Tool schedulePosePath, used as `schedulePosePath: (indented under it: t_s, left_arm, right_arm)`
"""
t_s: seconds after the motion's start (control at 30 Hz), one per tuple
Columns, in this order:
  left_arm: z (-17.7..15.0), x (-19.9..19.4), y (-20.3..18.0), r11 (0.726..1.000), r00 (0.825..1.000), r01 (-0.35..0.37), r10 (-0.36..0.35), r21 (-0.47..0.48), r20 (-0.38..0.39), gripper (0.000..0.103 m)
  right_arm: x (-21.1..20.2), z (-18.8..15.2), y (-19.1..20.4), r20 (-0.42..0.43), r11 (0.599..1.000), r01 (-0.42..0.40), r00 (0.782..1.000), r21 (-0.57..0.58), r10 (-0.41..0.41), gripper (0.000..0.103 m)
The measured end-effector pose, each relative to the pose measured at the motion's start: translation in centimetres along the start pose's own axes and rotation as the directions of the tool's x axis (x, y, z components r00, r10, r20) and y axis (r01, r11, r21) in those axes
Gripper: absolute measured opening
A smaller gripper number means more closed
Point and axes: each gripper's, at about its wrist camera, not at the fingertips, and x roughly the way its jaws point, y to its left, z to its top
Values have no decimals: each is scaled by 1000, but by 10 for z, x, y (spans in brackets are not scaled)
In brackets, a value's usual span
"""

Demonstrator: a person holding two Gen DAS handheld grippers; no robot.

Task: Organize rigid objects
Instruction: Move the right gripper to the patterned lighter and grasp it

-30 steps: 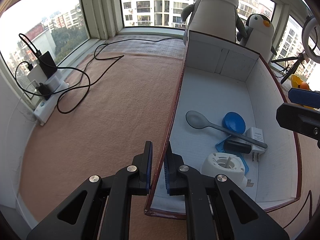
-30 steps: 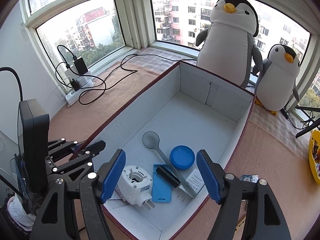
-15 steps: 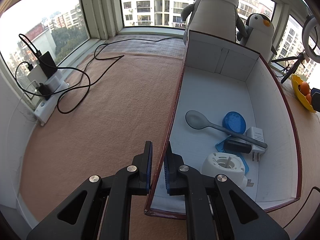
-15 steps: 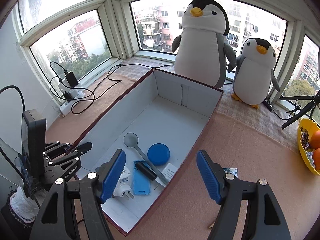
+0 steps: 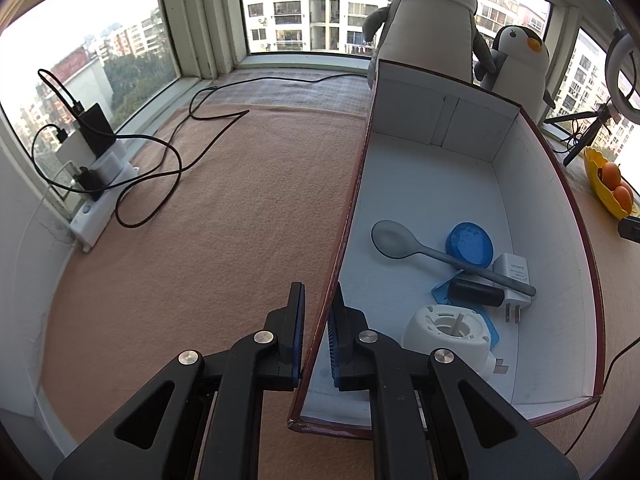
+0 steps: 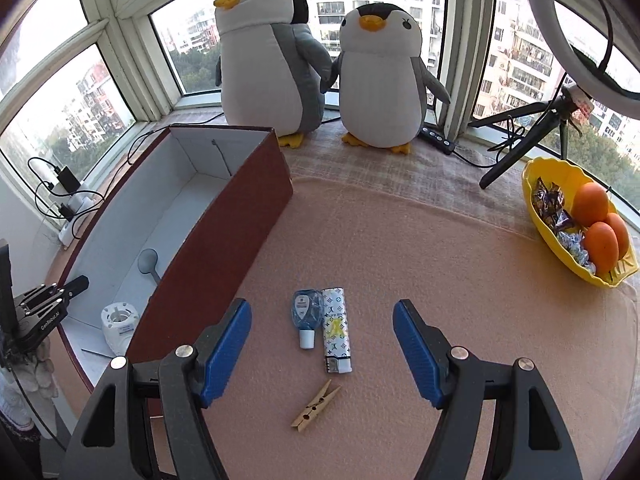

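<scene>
Your right gripper (image 6: pixel 322 354) hangs wide apart, nothing in it, with the lighter (image 6: pixel 336 330), little bottle (image 6: pixel 307 312) and clothespin (image 6: pixel 316 406) on the cloth right between and ahead of its fingers. All light and stiff; I'd grab the lighter across its long sides (glossy, probably slippery). Your left gripper (image 5: pixel 316 334) is pinched on the box (image 5: pixel 348 216) wall. The box's contents are mostly hidden from the right camera.

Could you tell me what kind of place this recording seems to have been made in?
Probably a bay-window ledge in a high-rise flat: apartment towers fill the panes, two plush penguins sit on the sill, and a ring light on a tripod suggests a home recording corner.
</scene>
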Motion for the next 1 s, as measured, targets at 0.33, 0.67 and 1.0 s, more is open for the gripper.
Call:
schedulePosePath:
  t_s: [0.33, 0.67, 1.0]
  left_arm:
    - [-1, -1, 1, 1000, 1000, -3, 3, 1, -2, 10]
    - [0, -1, 1, 1000, 1000, -4, 4, 1, -3, 10]
    - [0, -1, 1, 1000, 1000, -5, 5, 1, -4, 10]
  right_arm:
    - [54, -23, -12, -144, 999, 22, 989, -38, -27, 38]
    - [82, -27, -11, -190, 998, 37, 981, -60, -47, 29]
    - [99, -23, 0, -221, 991, 60, 972, -119, -86, 26]
